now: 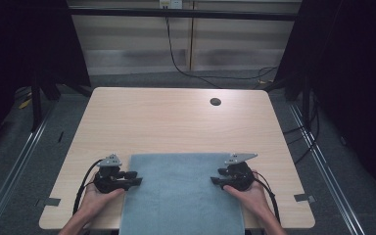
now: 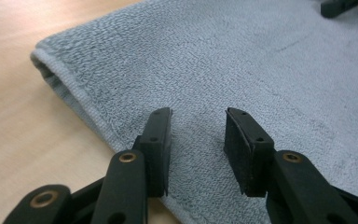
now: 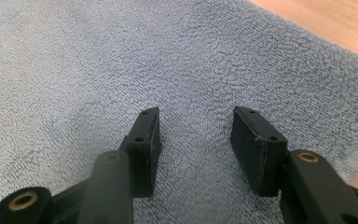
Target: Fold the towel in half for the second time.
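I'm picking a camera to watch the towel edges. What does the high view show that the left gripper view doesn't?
The high view alone has the whole table, its round hole, both hands and the floor cables. The left gripper view alone has the towel's folded hem and terry weave close up, jaws apart above it. Both share the grey towel, left gripper and right gripper.

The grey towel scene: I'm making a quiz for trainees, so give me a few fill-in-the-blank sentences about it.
1. The towel lies on a wooden ____.
2. The left claw hovers above the towel with its jaws ____.
3. In the high view, the right claw is at the towel's ____ edge.
4. The round hole lies toward the table's ____ side.

Missing words: table; open; right; far
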